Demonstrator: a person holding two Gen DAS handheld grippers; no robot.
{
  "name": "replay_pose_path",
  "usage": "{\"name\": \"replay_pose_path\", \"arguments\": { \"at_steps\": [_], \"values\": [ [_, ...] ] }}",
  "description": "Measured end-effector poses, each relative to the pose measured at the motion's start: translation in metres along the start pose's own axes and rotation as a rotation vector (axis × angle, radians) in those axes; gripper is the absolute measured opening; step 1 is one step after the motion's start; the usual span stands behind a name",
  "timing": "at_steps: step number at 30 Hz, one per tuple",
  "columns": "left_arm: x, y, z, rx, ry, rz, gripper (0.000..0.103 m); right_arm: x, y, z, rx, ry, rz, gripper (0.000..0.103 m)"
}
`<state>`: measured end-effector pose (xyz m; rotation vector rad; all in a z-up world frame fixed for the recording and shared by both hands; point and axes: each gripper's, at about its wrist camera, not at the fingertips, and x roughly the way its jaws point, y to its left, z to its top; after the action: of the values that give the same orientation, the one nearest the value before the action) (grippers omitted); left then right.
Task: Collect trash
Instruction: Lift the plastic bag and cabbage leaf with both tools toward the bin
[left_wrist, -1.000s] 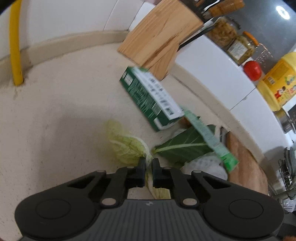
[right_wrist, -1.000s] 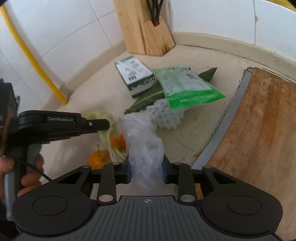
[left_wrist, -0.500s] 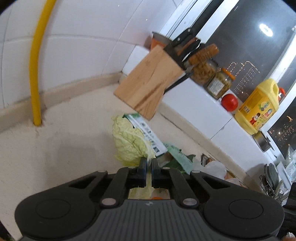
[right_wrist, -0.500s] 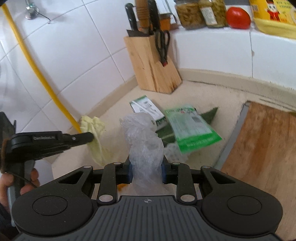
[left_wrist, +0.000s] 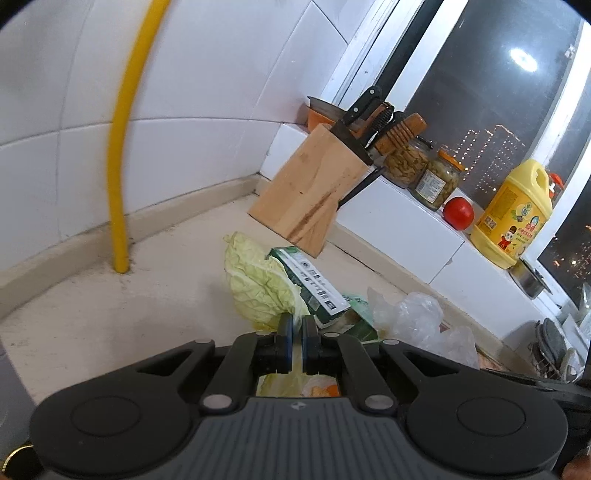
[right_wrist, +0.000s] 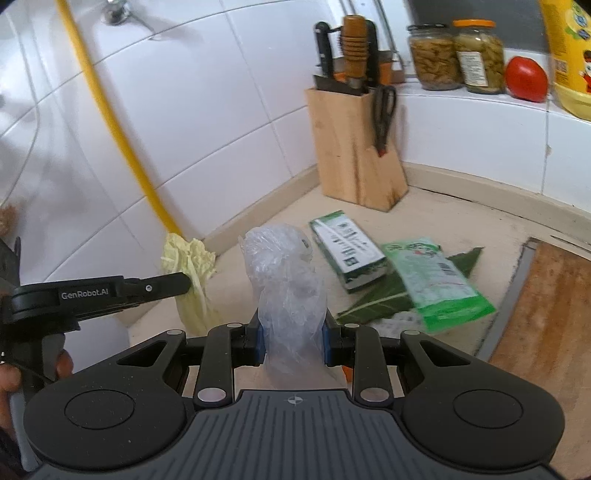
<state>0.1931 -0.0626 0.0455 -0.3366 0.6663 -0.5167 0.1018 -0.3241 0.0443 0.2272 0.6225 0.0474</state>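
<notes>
A kitchen counter corner seen from two handheld grippers. The left gripper (left_wrist: 294, 332) has its fingers nearly together, pinching a pale cabbage leaf (left_wrist: 258, 284), which stands up above the fingertips clear of the counter (left_wrist: 110, 314). In the right view the same leaf (right_wrist: 190, 273) hangs from the tip of that gripper (right_wrist: 184, 283), with a person's hand (right_wrist: 22, 373) on its grip at the left edge, partly cut off.

The right gripper (right_wrist: 293, 332) has its fingers set partway apart, clamped on a crumpled clear plastic bag (right_wrist: 286, 280) that rises between them.

On the counter beyond lie a green and white carton (right_wrist: 347, 251), a green printed packet (right_wrist: 439, 280) and a dark green leaf (right_wrist: 384, 301) partly under both. Something white beneath the packet is too blurred to name. A small orange scrap shows below each gripper, mostly hidden.

A wooden knife block (right_wrist: 354, 147) stands in the corner against the tiled wall, well behind the trash, with bare counter between. A yellow pipe (left_wrist: 122, 147) runs down the wall to the counter on the left. A wooden cutting board (right_wrist: 546, 325) borders the trash on the right, cut off by the frame. On the ledge above sit two jars (left_wrist: 421, 166), a tomato (left_wrist: 458, 213) and a yellow bottle (left_wrist: 513, 218).
</notes>
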Motion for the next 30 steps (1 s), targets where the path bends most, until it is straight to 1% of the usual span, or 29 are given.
{"name": "replay_pose_path", "arguments": {
  "at_steps": [11,17,22,30],
  "values": [
    [-0.031,0.005,-0.012,0.012,-0.02,0.013,0.001,-0.003,0.034,-0.011,-0.031,0.012,0.027,0.034],
    [-0.05,0.012,-0.017,0.017,-0.044,0.049,0.001,-0.004,0.053,-0.016,-0.06,0.019,0.045,0.034],
    [-0.068,0.024,-0.023,0.008,-0.064,0.088,0.001,-0.004,0.072,-0.02,-0.094,0.029,0.072,0.034],
    [-0.104,0.05,-0.037,-0.029,-0.103,0.193,0.001,0.01,0.115,-0.028,-0.16,0.066,0.151,0.034]
  ]
}}
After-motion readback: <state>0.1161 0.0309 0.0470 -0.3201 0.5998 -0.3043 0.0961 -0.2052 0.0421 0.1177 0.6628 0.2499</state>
